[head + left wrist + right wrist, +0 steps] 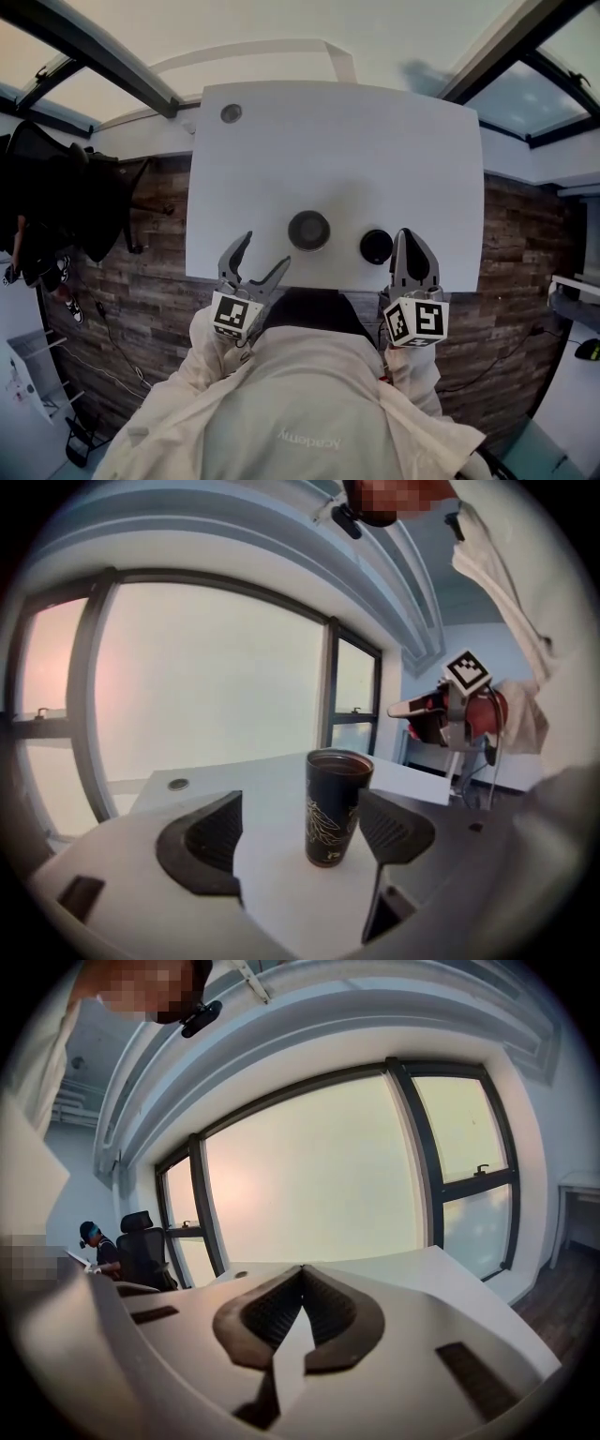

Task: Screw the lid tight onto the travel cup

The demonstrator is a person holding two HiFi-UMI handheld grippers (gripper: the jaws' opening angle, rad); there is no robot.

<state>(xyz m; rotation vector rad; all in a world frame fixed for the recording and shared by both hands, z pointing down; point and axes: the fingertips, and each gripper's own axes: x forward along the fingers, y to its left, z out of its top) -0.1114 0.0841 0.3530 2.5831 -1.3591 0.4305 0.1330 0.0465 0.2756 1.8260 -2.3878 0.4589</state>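
Observation:
The dark travel cup (pixel 308 230) stands upright and open-topped on the white table (pixel 337 141), near its front edge. In the left gripper view the cup (pixel 336 806) shows a pale line pattern on its side. The black lid (pixel 376 247) lies flat on the table just right of the cup, apart from it. My left gripper (pixel 265 249) is open at the table's front edge, and the cup stands a little beyond its tips, untouched. My right gripper (pixel 410 236) sits shut and empty just right of the lid. Its jaws (pixel 302 1274) meet with nothing between them.
A round grommet (pixel 231 113) sits in the table's far left corner. The floor around the table is dark wood planks (pixel 141 281). A black office chair (pixel 141 1241) with a person beside it stands by the tall windows (pixel 319 1176) to the left.

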